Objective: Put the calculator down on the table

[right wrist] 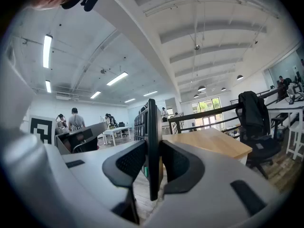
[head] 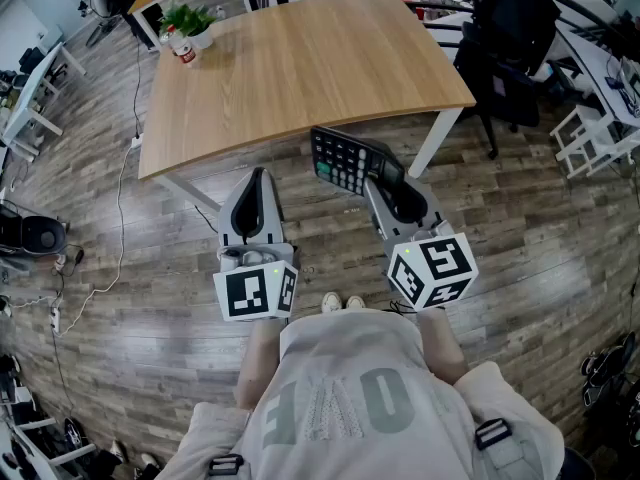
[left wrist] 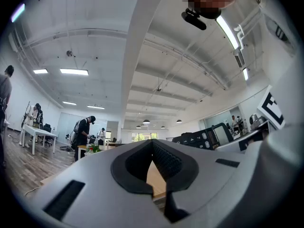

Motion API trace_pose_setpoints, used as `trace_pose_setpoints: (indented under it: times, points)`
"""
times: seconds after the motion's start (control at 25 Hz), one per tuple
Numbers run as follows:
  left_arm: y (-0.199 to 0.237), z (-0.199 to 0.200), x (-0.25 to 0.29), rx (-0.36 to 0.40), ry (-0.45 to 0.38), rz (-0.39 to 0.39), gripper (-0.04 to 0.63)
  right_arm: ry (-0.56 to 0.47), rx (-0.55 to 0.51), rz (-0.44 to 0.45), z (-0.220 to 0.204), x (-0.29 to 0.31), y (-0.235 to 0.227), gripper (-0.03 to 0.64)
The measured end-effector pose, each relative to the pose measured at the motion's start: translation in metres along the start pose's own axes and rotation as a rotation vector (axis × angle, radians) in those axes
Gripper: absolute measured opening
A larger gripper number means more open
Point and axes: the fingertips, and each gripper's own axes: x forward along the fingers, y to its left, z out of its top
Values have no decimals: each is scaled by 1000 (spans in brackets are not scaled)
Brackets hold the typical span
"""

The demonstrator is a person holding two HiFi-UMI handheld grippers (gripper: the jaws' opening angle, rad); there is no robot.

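Note:
The black calculator (head: 345, 160) hangs in the air just off the near edge of the wooden table (head: 300, 68), tilted with its keys facing up and left. My right gripper (head: 385, 175) is shut on its near end. In the right gripper view the calculator (right wrist: 152, 141) stands edge-on, pinched between the two dark pads of the right gripper (right wrist: 153, 163). My left gripper (head: 259, 180) is held to the left, short of the table edge, its jaws together with nothing in them. From the left gripper (left wrist: 152, 148) the calculator (left wrist: 202, 139) shows to the right.
A small potted plant (head: 190, 20) and a red can (head: 186, 54) stand at the table's far left corner. A black chair draped with a jacket (head: 510, 48) is right of the table. A white table leg (head: 437, 140) is close to the calculator. Wood floor lies below.

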Motion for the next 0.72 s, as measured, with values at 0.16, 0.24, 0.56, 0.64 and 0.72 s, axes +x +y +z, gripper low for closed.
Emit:
trace_pose_setpoints:
  times: [0.16,0.24,0.56,0.64,0.72]
  points:
    - [5,-3,5,1,-14,-2,9,-7,-12,-10,-2,6,-3,117]
    - [10,-3,4,1,-16,4,9,-4,-13,-8,-4,9,0,117]
    - [26,-10,3,-18,-4,28,9,-20,25,30,-4,12,9,117]
    - [30,-12,5,-21,-3,30,9,-25,43,37,-3,13,11,117]
    - [35,-14,7,-23,-3,30,9,-24,45,30,-3,16,10,117]
